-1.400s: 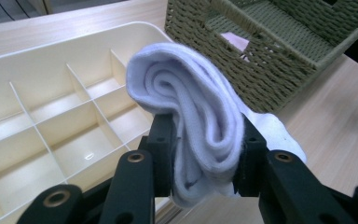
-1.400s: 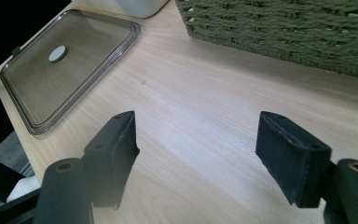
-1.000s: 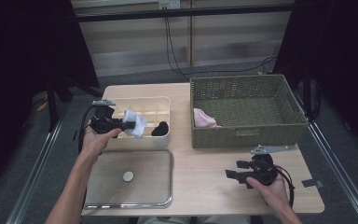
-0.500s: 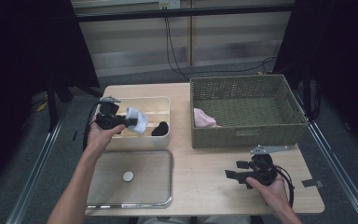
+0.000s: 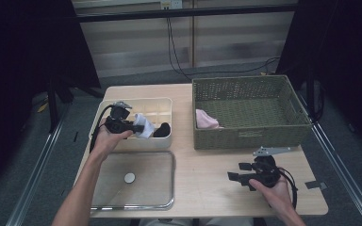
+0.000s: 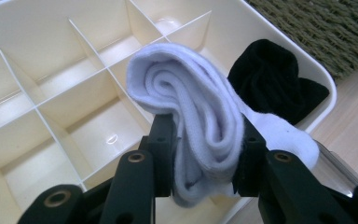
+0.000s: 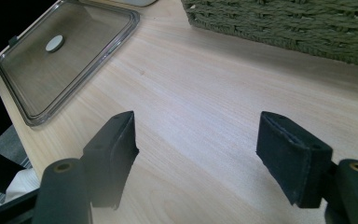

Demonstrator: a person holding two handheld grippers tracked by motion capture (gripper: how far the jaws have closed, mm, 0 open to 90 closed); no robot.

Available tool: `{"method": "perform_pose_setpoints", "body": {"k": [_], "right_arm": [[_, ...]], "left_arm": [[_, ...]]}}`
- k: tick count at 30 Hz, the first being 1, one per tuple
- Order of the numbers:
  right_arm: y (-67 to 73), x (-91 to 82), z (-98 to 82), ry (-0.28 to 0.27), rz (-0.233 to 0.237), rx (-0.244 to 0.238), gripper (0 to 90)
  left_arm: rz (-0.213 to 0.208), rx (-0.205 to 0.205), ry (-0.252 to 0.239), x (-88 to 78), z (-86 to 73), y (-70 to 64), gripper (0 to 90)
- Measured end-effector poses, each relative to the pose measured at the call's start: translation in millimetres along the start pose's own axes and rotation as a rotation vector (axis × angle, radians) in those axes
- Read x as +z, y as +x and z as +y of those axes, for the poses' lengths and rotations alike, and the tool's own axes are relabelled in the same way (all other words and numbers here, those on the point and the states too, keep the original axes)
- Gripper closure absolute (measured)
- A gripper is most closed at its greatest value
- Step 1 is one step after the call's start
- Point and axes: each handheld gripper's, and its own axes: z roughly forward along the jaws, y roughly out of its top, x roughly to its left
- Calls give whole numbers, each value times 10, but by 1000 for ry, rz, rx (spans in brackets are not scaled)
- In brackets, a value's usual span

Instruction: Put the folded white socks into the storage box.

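Observation:
My left gripper [image 5: 139, 127] [image 6: 209, 156] is shut on a rolled white sock [image 5: 143, 126] [image 6: 198, 116], holding it just above the cream divided box [image 5: 160, 106] [image 6: 51, 70]. A black sock [image 5: 162, 130] [image 6: 272, 84] lies in the box's near right compartment. A pink cloth [image 5: 206, 119] rests in the left end of the woven green basket [image 5: 264, 136]. My right gripper [image 5: 235, 173] [image 7: 198, 154] hovers over the bare table near its front right, jaws wide apart with nothing between them.
A clear lid [image 5: 136, 181] [image 7: 60, 60] with a round white knob lies flat in front of the box. The basket [image 7: 307, 28] stands at the back right. Bare wood table [image 5: 207, 179] lies between lid and right hand. Cables hang behind the table.
My left gripper has carried the white sock a little lower and toward the box's front right. The right gripper has stayed in place.

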Motion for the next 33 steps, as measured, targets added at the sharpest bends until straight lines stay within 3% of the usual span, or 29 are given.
{"method": "perform_pose_setpoints", "body": {"k": [2, 5, 9, 14, 21, 26, 30, 33], "right_arm": [[-2, 0, -2, -1, 0, -3, 284], [-3, 8, 0, 1, -2, -1, 284], [-1, 12, 0, 0, -2, -4, 284], [-3, 2, -1, -1, -2, 0, 282], [-5, 4, -2, 0, -5, -2, 280], [-6, 9, -2, 1, -6, -3, 279], [-1, 14, -4, 7, -5, -6, 279], [-4, 20, -5, 5, -5, -8, 279]], "left_arm": [[-2, -10, 9, 12, -3, -12, 667], [-12, 25, 52, 32, 0, -16, 668], [-25, 21, 79, 36, 19, -13, 669], [-5, 38, 140, 75, 58, -20, 671], [-26, 3, 159, 173, 66, -34, 673], [-27, 19, 198, 233, 102, -66, 673], [-37, 3, 219, 303, 117, -87, 674], [-30, 22, 245, 361, 127, -129, 675]]}}
